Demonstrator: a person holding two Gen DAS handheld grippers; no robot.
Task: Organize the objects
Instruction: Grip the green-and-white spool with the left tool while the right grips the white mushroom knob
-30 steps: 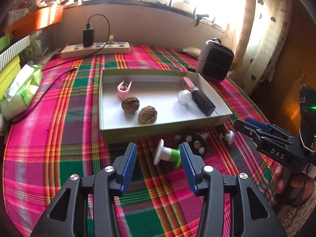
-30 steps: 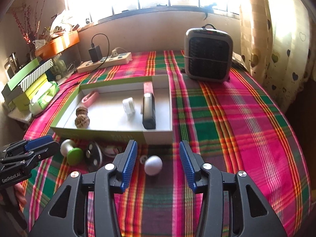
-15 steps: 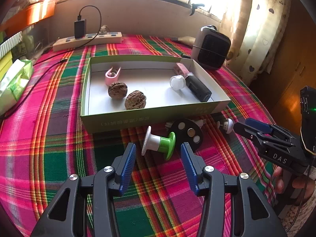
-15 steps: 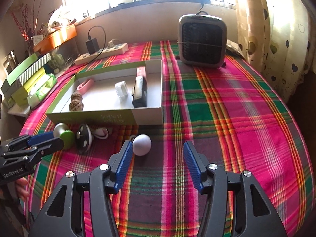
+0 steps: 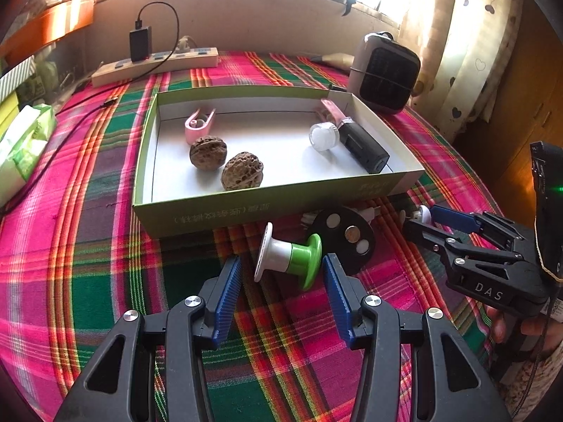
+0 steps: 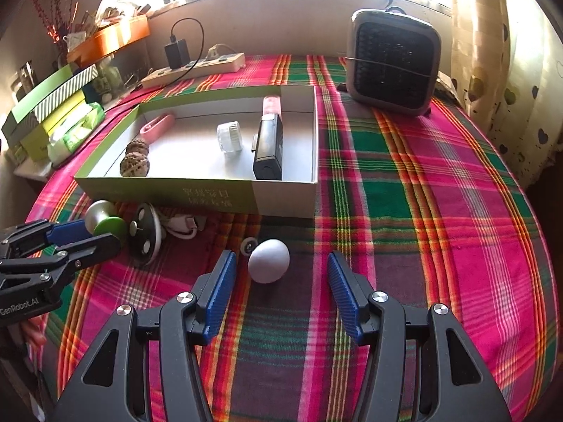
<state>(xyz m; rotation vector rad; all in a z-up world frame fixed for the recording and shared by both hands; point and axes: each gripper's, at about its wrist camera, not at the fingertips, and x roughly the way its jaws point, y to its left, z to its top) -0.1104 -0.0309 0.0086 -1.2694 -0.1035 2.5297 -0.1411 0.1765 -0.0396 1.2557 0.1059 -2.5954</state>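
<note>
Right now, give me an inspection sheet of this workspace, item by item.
Surface: plaid tablecloth, mostly bare on the right.
Job's things: open box holds two walnuts, pink clip, clear jar, black device. Outside it: green-and-white spool, black disc, white egg.
Clutter: heater, tissue pack, stacked boxes.
Tongs: left tongs open around the spool; right tongs open, egg between, untouched.
Cables: power strip with charger, lead trailing left.
Surroundings: window, curtain.
</note>
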